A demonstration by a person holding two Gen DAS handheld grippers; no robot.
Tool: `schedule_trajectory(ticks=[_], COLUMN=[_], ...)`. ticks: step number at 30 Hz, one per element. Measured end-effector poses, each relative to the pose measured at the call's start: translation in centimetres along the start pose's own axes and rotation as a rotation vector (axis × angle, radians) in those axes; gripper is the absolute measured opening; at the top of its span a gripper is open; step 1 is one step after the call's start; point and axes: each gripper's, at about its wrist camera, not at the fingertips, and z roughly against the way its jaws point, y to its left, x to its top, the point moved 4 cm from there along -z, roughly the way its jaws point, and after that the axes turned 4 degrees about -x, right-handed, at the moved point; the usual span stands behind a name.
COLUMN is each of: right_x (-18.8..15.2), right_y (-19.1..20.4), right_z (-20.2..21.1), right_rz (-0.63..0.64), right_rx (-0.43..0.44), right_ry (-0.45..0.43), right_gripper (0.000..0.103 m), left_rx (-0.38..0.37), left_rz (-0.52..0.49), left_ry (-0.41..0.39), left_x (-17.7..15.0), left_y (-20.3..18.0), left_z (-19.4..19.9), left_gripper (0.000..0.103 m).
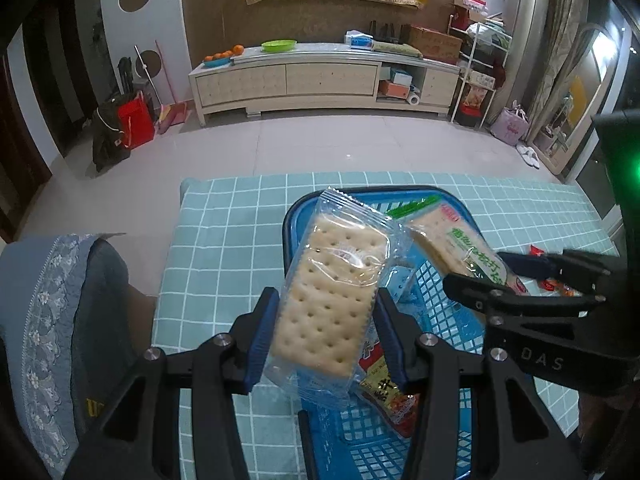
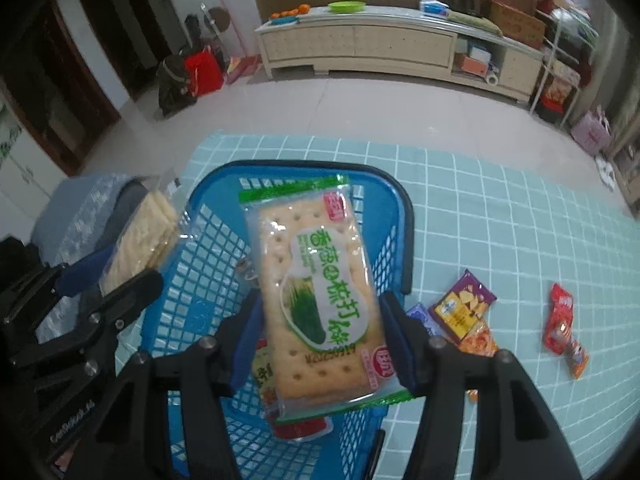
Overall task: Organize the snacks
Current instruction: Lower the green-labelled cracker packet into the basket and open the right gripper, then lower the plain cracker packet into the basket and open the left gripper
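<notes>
While both tongs hung over the blue basket (image 2: 208,240) at frame centre, the left gripper (image 1: 324,320) pinched a clear cracker pack (image 1: 328,292) and the right gripper (image 2: 316,328) pinched a green-labelled cracker pack (image 2: 316,292); the depositing step seemed in hand, calling next for lowering and release.

Two cracker packs (image 1: 328,300) (image 2: 320,300), one blue basket (image 2: 208,248), four loose snack packets (image 2: 462,306).

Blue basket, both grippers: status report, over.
Left gripper shut on clear cracker pack; right gripper shut on green cracker pack. Both over blue basket, one packet already inside. Small snack packets wait on tablecloth. Nothing blocking.
</notes>
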Motion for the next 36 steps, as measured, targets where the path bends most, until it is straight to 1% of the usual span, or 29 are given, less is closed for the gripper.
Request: schedule_trajectory(ticks=[1,2,3,5,6,12,23,26,30,36], right_x=[0.0,0.2,0.3,0.2,0.2,-0.8,-2.6,-3.1,-3.3,-3.6], right_y=[0.2,0.3,0.2,-0.1,-0.4,-3.2,-6.1,-6.8,-7.7,-8.9], right_z=[0.1,0.4,0.8,1.7,2.0,3.2,5.2,5.3,4.8,4.0], right_rz=[0.026,0.045,0.066,0.082,0.077,0.006,-0.054,-0.062,-0.074,-0.088], right_rx=[-0.027,-0.051,-0.089,-0.123,-0.130,-0.119,-0.104,-0.090,-0.084,-0.069], right_ry=[-0.013,-0.029,-0.059,-0.094,-0.098,-0.075,-0.062,-0.065,-0.050,-0.041], right_gripper=[0.082,0.088,0.092,0.095,0.096,0.097,0.097,0.097,0.097,0.097], left_rx=[0.009,0.019,0.023,0.015,0.008,0.007,-0.023,-0.029,-0.046,-0.053], left_rz=[-0.009,-0.014,-0.013,0.003,0.011,0.004,-0.027,-0.041,-0.050,-0.065], left_ry=[0.001,0.002,0.001,-0.001,-0.001,-0.007,-0.028,-0.029,-0.010,0.017], left_x=[-0.1,0.0,0.0,0.0,0.0,-0.1,0.1,0.3,0.3,0.1], left_y=[-0.1,-0.1,0.3,0.5,0.5,-0.2,-3.9,-4.8,-6.1,-6.6], left_z=[0.0,0.0,0.1,0.5,0.8,1.8,3.2,2.8,1.6,-0.5], left_gripper=[0.046,0.046,0.046,0.046,0.046,0.046,0.046,0.046,0.046,0.046])
